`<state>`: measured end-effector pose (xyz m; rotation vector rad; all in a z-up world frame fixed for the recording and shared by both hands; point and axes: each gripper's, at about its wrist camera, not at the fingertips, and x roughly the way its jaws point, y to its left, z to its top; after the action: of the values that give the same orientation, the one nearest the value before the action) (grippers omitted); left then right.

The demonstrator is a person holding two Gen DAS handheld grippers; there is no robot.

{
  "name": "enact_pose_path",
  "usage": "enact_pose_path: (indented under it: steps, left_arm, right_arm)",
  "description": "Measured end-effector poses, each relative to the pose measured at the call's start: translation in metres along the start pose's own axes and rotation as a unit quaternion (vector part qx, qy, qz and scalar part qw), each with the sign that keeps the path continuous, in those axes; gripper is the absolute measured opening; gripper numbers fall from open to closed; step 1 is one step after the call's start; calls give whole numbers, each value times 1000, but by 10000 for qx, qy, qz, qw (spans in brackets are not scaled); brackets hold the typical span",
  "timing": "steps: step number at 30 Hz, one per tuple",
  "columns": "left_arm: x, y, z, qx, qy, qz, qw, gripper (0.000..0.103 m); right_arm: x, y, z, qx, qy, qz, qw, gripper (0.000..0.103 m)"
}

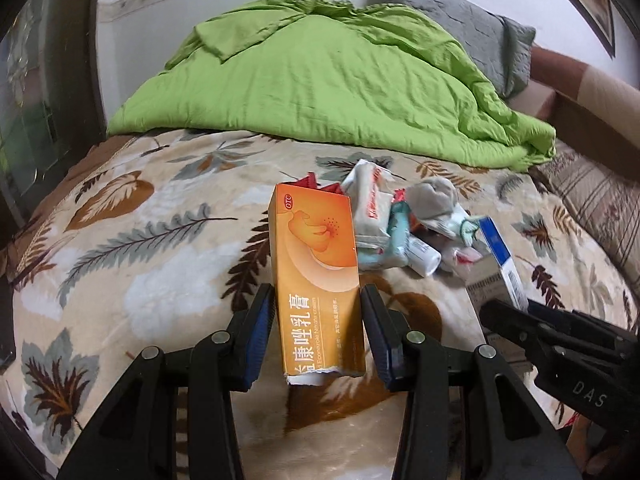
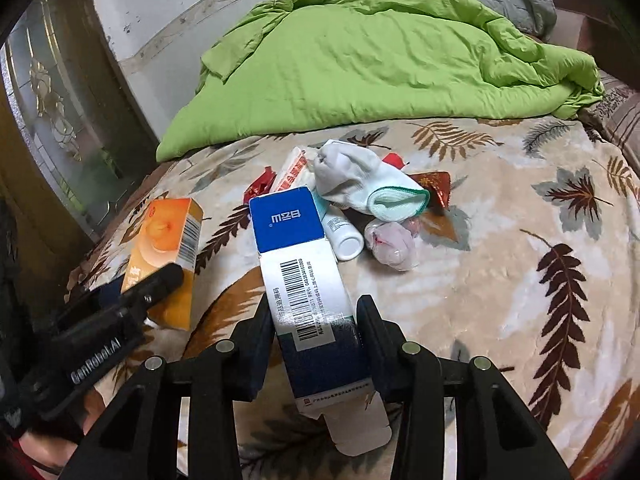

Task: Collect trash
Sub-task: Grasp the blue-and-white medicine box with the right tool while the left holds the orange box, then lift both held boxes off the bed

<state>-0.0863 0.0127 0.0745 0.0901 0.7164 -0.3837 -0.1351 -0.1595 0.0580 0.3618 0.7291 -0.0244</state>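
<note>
My left gripper point(image 1: 316, 292) is shut on an orange medicine box point(image 1: 316, 248), held upright above the leaf-patterned blanket point(image 1: 160, 240). To its right, my right gripper point(image 2: 316, 304) is shut on a blue and white carton point(image 2: 288, 220) with a barcode, its torn flap hanging toward the camera. Each view shows the other gripper at its side: the right gripper point(image 1: 504, 312) with its carton point(image 1: 496, 248), and the left gripper point(image 2: 168, 276) with the orange box point(image 2: 168, 236). Beyond both lies a trash pile: a tissue pack point(image 2: 294, 168), a small white bottle point(image 2: 344, 236), crumpled plastic point(image 2: 392, 248) and red wrappers point(image 2: 436, 188).
A white sock point(image 2: 352, 180) lies on top of the pile. A crumpled green quilt point(image 1: 320, 80) and a grey pillow point(image 1: 472, 28) fill the back of the bed. A glass-panelled door point(image 2: 52, 100) stands to the left, and a cardboard box point(image 1: 592, 100) to the right.
</note>
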Motion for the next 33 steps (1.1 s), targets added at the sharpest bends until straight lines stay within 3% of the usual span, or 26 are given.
enact_pose_path:
  steps: [10, 33]
  left_arm:
    - [1, -16, -3, 227, -46, 125, 9997, 43]
    - [2, -38, -4, 585, -178, 300, 9977, 43]
  right_arm:
    - [-11, -28, 1, 396, -105, 24, 9992, 44]
    - [-18, -30, 3, 380, -184, 47, 9991, 44]
